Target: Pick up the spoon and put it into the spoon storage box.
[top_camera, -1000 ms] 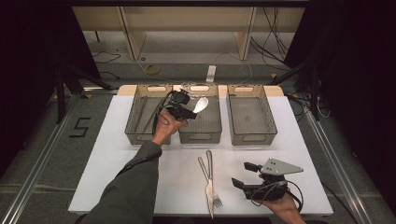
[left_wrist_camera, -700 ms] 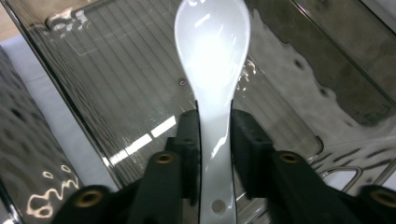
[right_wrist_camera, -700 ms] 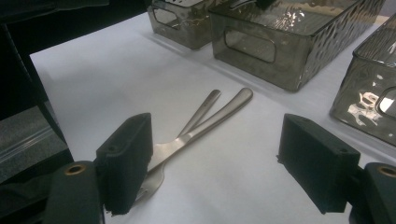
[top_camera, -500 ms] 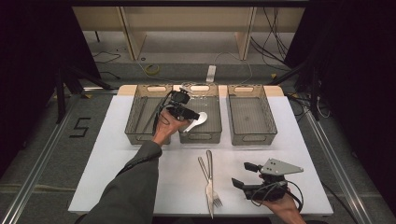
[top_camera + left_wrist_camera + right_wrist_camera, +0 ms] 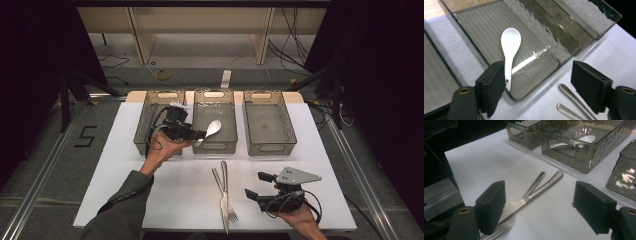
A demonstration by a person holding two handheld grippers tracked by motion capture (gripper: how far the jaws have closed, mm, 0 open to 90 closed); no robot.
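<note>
A white spoon (image 5: 213, 128) (image 5: 510, 42) lies in the middle grey bin (image 5: 226, 146), bowl toward the far side. My left gripper (image 5: 199, 134) (image 5: 541, 85) hovers over that bin's near left corner. Its jaws have just been opening and now stand wide, with nothing pressed between the pads; the spoon's handle end shows beside the left pad, down in the bin. A steel knife (image 5: 224, 185) (image 5: 544, 186) and fork (image 5: 231, 215) (image 5: 499, 230) lie crossed on the white table. My right gripper (image 5: 258, 185) (image 5: 544, 210) rests open just right of them, holding nothing.
Three grey see-through bins stand in a row at the far side: the left bin (image 5: 145, 125), the middle one and the right bin (image 5: 270, 125). The white tabletop (image 5: 125, 180) ends at dark floor on every side. A person's sleeve (image 5: 120, 205) reaches in from the bottom left.
The left gripper was shut on the spoon over the middle bin; its jaws have opened, the spoon has dropped into the bin, and the hand has drawn back leftward. The right gripper has kept still.
</note>
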